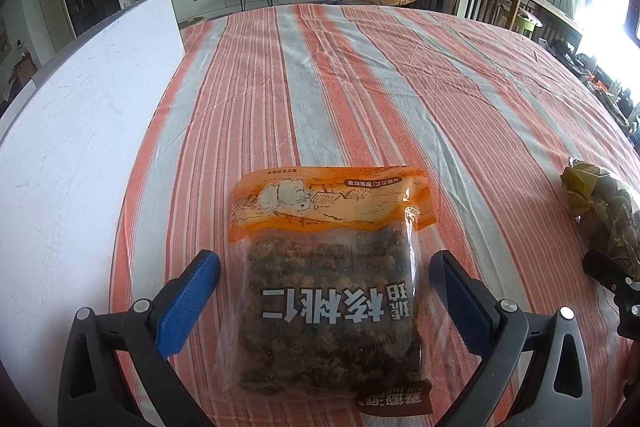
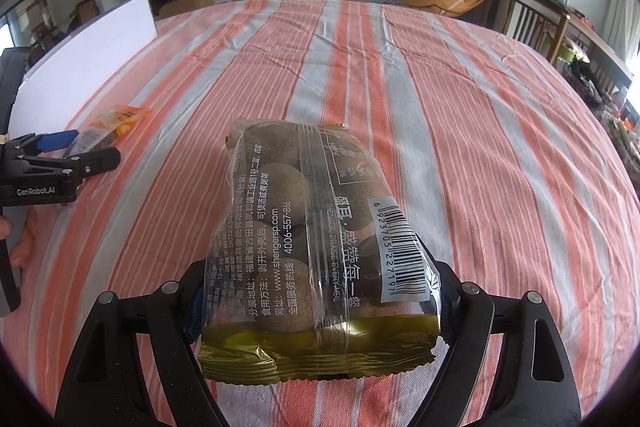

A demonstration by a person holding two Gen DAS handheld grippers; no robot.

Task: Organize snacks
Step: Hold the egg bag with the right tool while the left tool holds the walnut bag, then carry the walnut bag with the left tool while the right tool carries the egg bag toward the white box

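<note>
On a table covered by a striped cloth (image 1: 360,75) in orange, white and grey, 2 snack packs lie well apart, each between the fingers of 1 claw. The left claw (image 1: 325,267) points down at a walnut bag (image 1: 328,291), a clear pouch with an orange top band and dark candied nuts inside, lying flat on the cloth with its orange end toward the far side. The 2 blue pads (image 1: 188,303) stand wide on either side of the bag, with a strip of cloth showing between each pad and the plastic, so this claw is open and grips nothing. In the right wrist view the right claw (image 2: 316,291) sits around the near end of a longan bag (image 2: 312,227), a clear pack with a gold sealed edge, a barcode label and round brown fruit inside. The bag fills the gap between the black fingers and hides the pads, and I cannot tell whether they press on it or only stand beside it; the jaws are spread wide either way. In that same view the left claw and the walnut bag lie at the far left, with part of a hand (image 2: 18,247) below them. A white board (image 1: 80,115) lies along the left edge of the table.
</note>
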